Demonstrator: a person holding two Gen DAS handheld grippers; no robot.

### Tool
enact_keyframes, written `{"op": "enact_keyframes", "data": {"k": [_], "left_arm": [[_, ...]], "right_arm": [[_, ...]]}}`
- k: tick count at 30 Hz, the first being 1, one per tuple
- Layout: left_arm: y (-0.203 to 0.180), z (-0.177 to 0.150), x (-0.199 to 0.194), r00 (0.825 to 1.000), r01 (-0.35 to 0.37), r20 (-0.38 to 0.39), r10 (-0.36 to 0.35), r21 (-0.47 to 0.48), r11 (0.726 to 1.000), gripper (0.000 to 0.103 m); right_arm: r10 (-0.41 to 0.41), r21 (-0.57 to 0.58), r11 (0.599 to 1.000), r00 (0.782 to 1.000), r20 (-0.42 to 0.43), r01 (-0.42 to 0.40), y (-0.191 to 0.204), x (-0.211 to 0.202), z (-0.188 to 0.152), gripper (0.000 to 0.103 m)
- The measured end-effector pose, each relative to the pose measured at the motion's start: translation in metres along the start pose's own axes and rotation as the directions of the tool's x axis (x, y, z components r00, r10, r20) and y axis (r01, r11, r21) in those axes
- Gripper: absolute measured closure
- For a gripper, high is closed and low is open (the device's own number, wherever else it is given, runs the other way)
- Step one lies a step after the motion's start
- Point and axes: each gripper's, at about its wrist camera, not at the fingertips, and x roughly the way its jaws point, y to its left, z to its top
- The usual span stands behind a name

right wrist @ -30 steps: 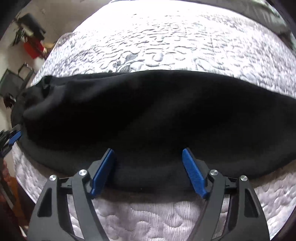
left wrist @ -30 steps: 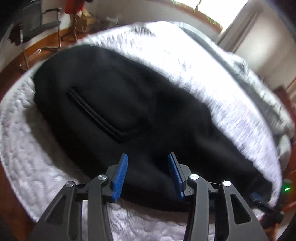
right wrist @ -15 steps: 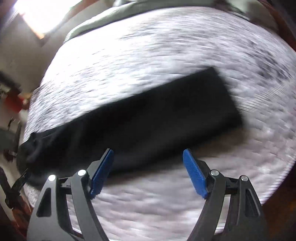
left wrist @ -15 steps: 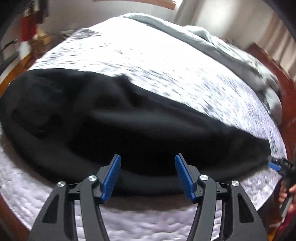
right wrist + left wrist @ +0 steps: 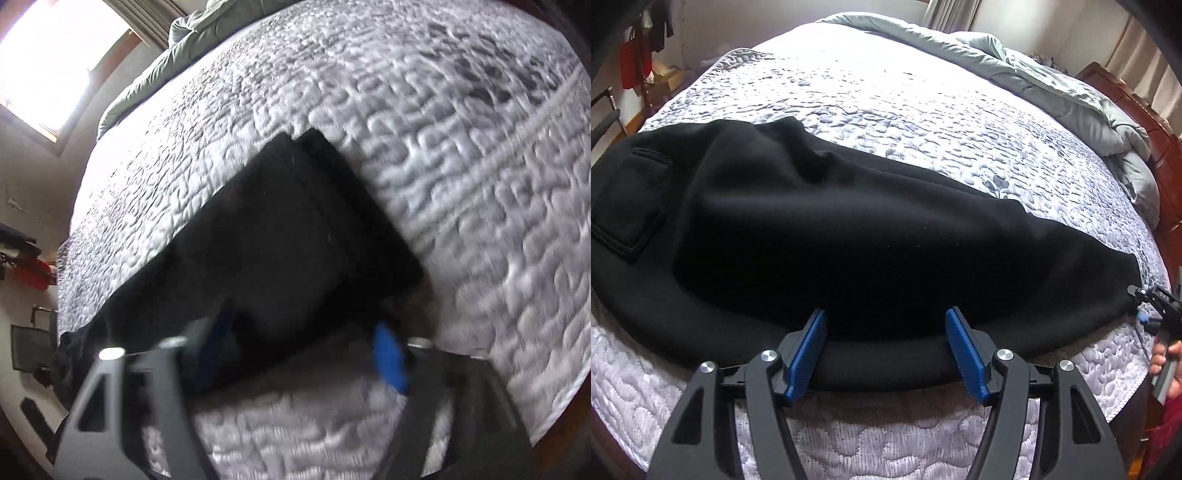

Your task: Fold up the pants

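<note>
One pair of black pants point(image 5: 849, 236) lies lengthwise across the near edge of a bed covered in a white quilted bedspread point(image 5: 923, 122). At the far left of the left wrist view sits the waist end, with a stitched back pocket point(image 5: 631, 206) facing up; the doubled legs run rightward and taper to the hems. A rumpled grey-green duvet point(image 5: 1052, 81) is heaped along the far right side of the bed, against a reddish wooden frame point(image 5: 1145, 110).

The left tool point(image 5: 884, 347) hangs over the pants' near edge at mid-leg, its blue pads point(image 5: 807, 354) spread and widening, with cloth below them but not pinched. At the right edge of that view a hand point(image 5: 1167, 365) holds the other tool beside the hems.

In the blurred right wrist view, the right tool point(image 5: 306, 354) is narrowing over the near corner of the leg ends point(image 5: 332, 236), which lie flat with two layers showing. Its pads are smeared by motion; they do not appear to clamp the fabric.
</note>
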Motion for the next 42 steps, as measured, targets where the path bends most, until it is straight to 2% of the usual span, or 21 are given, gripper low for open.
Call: {"op": "enact_keyframes", "data": {"k": [1, 2, 7, 9, 11, 13, 15, 17, 19, 20, 23, 25, 26, 27, 29, 31, 33, 34, 37, 42], "left_arm": [[0.000, 0.000, 0.000, 1.000, -0.004, 0.000, 0.004, 0.000, 1.000, 0.036], [0.000, 0.001, -0.001, 1.000, -0.008, 0.004, 0.008, -0.001, 1.000, 0.036], [-0.001, 0.004, -0.016, 0.995, -0.031, 0.091, 0.030, 0.006, 1.000, 0.036], [-0.003, 0.003, -0.019, 0.992, -0.046, 0.121, 0.043, 0.025, 0.999, 0.029], [-0.002, 0.001, -0.010, 0.995, -0.056, 0.089, 0.053, 0.032, 0.998, 0.027], [0.002, -0.003, 0.011, 0.998, -0.063, 0.020, 0.063, 0.034, 0.997, 0.027], [-0.004, -0.007, 0.017, 0.994, -0.100, 0.045, 0.096, 0.098, 0.990, 0.025], [-0.007, -0.007, 0.015, 0.994, -0.106, 0.044, 0.102, 0.121, 0.987, 0.025], [-0.003, -0.004, 0.008, 0.998, -0.056, 0.027, 0.054, 0.094, 0.994, 0.025], [0.000, -0.002, 0.004, 0.999, -0.030, 0.020, 0.029, 0.078, 0.997, 0.025], [0.009, 0.006, -0.012, 1.000, -0.013, 0.016, 0.012, 0.052, 0.999, 0.025], [0.011, 0.011, -0.018, 1.000, -0.016, 0.022, 0.015, 0.053, 0.998, 0.025], [0.011, 0.014, -0.022, 0.999, -0.023, 0.027, 0.021, 0.052, 0.998, 0.025], [0.010, 0.016, -0.024, 0.999, -0.025, 0.032, 0.023, 0.051, 0.998, 0.024], [0.009, 0.022, -0.028, 0.999, -0.016, 0.050, 0.014, 0.047, 0.999, 0.023], [0.009, 0.029, -0.029, 0.998, -0.021, 0.066, 0.018, 0.039, 0.999, 0.023], [0.011, 0.037, -0.030, 0.996, -0.032, 0.081, 0.031, 0.019, 0.999, 0.022], [0.013, 0.041, -0.029, 0.996, -0.032, 0.084, 0.032, 0.005, 0.999, 0.022], [0.017, 0.045, -0.025, 0.996, -0.031, 0.084, 0.033, -0.024, 0.999, 0.022], [0.020, 0.040, 0.005, 0.998, -0.060, 0.026, 0.061, -0.018, 0.998, 0.022]], "right_arm": [[0.012, -0.019, 1.000, 1.000, 0.008, -0.012, 0.004, -0.002, 0.004, 0.072], [0.026, -0.040, 0.999, 0.999, 0.023, -0.025, 0.008, -0.008, 0.007, 0.092], [0.091, -0.108, 0.991, 0.983, 0.158, -0.074, 0.014, -0.069, 0.017, 0.094], [0.066, -0.098, 0.994, 0.981, 0.182, -0.049, 0.008, -0.077, 0.018, 0.094], [-0.021, -0.088, 0.996, 0.990, 0.139, 0.034, -0.004, -0.061, 0.016, 0.094], [-0.096, -0.069, 0.993, 0.995, 0.031, 0.098, -0.015, -0.027, 0.012, 0.093], [-0.117, -0.051, 0.992, 0.993, 0.010, 0.117, -0.020, -0.011, 0.006, 0.092], [-0.129, -0.041, 0.991, 0.991, 0.021, 0.130, -0.017, -0.016, 0.007, 0.087], [-0.169, -0.055, 0.984, 0.985, 0.033, 0.171, -0.009, -0.028, 0.008, 0.075], [-0.202, -0.065, 0.977, 0.978, 0.041, 0.205, -0.005, -0.035, 0.007, 0.065], [-0.307, -0.123, 0.938, 0.941, 0.145, 0.325, 0.014, -0.069, -0.001, 0.057], [-0.324, -0.171, 0.917, 0.922, 0.213, 0.362, 0.034, -0.088, -0.010, 0.053], [-0.310, -0.197, 0.912, 0.920, 0.238, 0.359, 0.047, -0.096, -0.012, 0.049], [-0.279, -0.230, 0.912, 0.926, 0.255, 0.339, 0.060, -0.101, -0.016, 0.047], [-0.151, -0.320, 0.921, 0.960, 0.236, 0.223, 0.095, -0.101, -0.022, 0.046], [0.008, -0.417, 0.907, 0.989, 0.150, 0.056, 0.133, -0.087, -0.029, 0.046], [0.096, -0.468, 0.882, 0.993, 0.068, -0.053, 0.163, -0.067, -0.036, 0.046], [0.120, -0.492, 0.866, 0.993, 0.024, -0.093, 0.182, -0.052, -0.041, 0.046], [0.137, -0.539, 0.830, 0.989, -0.056, -0.146, 0.216, -0.016, -0.058, 0.046], [0.083, -0.550, 0.821, 0.986, -0.146, -0.151, 0.231, 0.034, -0.072, 0.046]]}}
